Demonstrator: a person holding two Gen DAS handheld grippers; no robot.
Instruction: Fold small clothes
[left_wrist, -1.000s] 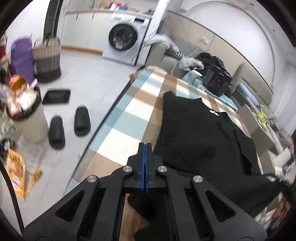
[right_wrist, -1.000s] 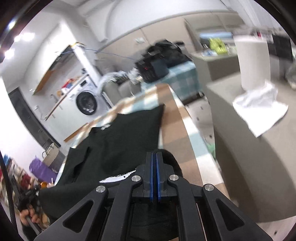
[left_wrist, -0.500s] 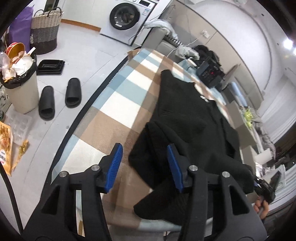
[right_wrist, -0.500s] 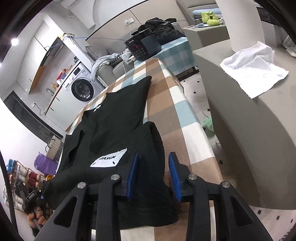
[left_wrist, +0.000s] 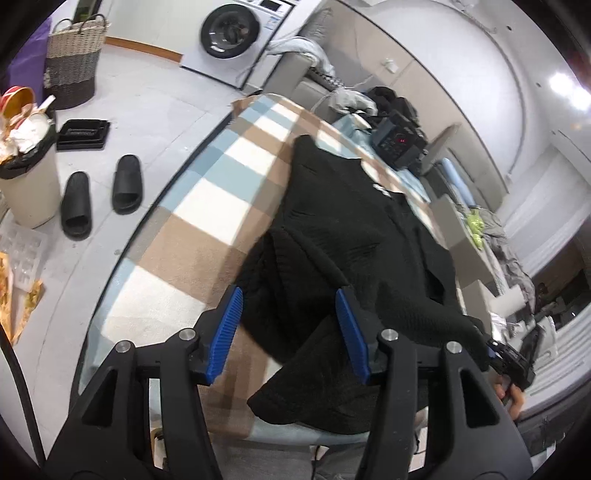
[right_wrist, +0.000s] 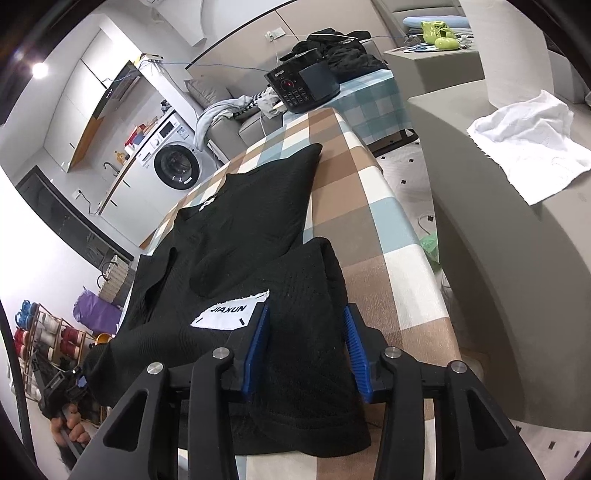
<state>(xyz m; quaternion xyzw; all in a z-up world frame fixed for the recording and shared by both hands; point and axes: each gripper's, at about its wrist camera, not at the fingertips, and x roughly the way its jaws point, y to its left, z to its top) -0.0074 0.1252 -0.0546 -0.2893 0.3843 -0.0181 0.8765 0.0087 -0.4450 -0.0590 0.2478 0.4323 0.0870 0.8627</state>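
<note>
A black knit garment (left_wrist: 354, 240) lies along the checked table (left_wrist: 207, 206), its near end folded back over itself. In the right wrist view the garment (right_wrist: 251, 236) shows a white "JIAXUN" label (right_wrist: 229, 314) on the folded part. My left gripper (left_wrist: 288, 332) is open and empty, hovering over the folded near corner. My right gripper (right_wrist: 304, 350) is open and empty, just above the folded near edge; the cloth lies under its jaws, not pinched. The other gripper shows at the far side in each view (left_wrist: 509, 362) (right_wrist: 62, 384).
A black appliance (right_wrist: 303, 85) sits past the table's far end. A grey counter with a white cloth (right_wrist: 528, 144) stands right of the table. Left of the table on the floor are slippers (left_wrist: 99, 195), a full bin (left_wrist: 26, 170) and a basket (left_wrist: 74, 59).
Both grippers were shut on the garment's edge one second ago. They have opened and let it go, and the folded part now lies on the table. Both have drawn back slightly.
</note>
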